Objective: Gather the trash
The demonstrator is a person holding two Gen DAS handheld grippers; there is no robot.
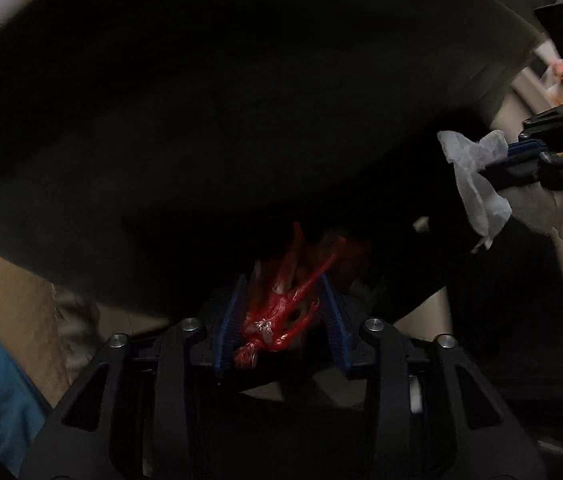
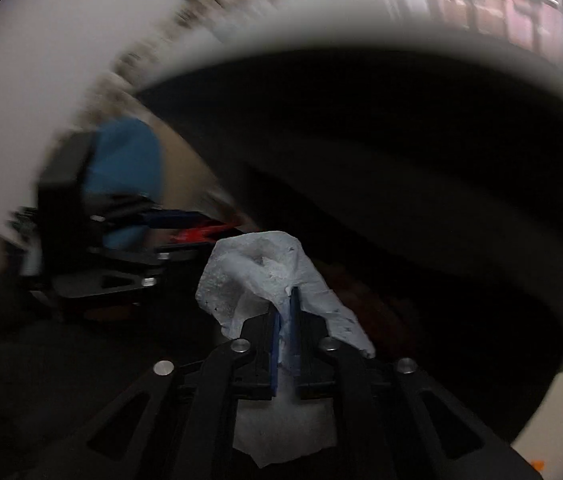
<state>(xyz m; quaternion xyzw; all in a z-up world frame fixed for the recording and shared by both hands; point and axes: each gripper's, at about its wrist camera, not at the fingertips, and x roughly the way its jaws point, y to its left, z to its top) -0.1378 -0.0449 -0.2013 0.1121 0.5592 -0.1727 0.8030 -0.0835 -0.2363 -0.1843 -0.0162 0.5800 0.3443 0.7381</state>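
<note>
Both grippers hang over the dark mouth of a black-lined bin (image 1: 241,120). In the left wrist view, my left gripper (image 1: 283,280) has its blue pads spread apart, with a crumpled red wrapper (image 1: 277,320) lying loose between them. My right gripper (image 2: 285,300) is shut on a white crumpled tissue (image 2: 257,264), which drapes over the fingers. The right gripper (image 1: 497,160) and the tissue (image 1: 473,184) also show at the right of the left wrist view. The left gripper (image 2: 201,230) with the red wrapper (image 2: 197,234) shows at the left of the right wrist view.
The bin's pale rim (image 2: 361,28) curves across the top of the right wrist view. A blue sleeve (image 2: 125,156) sits behind the left gripper. Tan floor (image 1: 5,292) lies beside the bin at the left.
</note>
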